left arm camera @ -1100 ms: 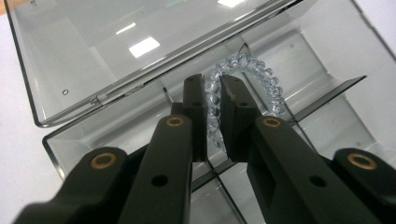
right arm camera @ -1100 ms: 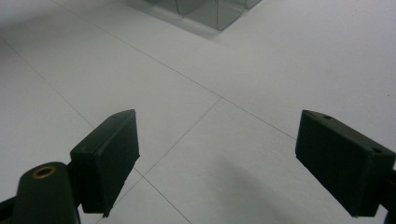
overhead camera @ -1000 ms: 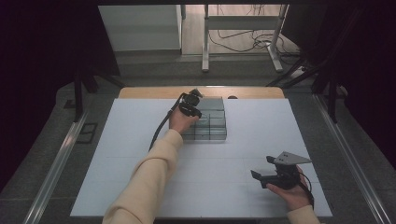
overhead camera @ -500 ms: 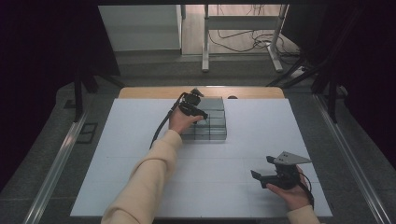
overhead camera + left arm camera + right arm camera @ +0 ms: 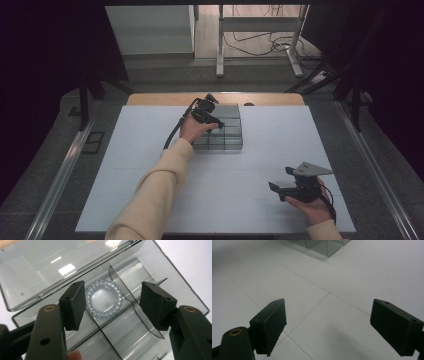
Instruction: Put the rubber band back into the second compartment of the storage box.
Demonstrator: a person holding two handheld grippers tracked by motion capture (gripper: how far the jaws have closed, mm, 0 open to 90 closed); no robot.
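the left gripper (image 5: 107, 307) is held with jaws open above a bead bracelet (image 5: 103, 299) in a clear compartment box (image 5: 175, 275); the bracelet is judged light, slippery, best pinched across one side; right gripper (image 5: 329, 327) jaws are open

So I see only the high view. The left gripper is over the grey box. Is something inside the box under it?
Observer: Yes. In the left gripper view a clear bead bracelet lies in one compartment of the box, between the open jaws of the left gripper.
Operator: Is the bracelet gripped already?
Observer: No. Both pads stand apart from it, with a gap on each side.
Operator: And the lid of the box?
Observer: The lid is open and folded back behind the compartments.
Operator: The right gripper, is it holding anything?
Observer: No. The right gripper is open over the bare white table.
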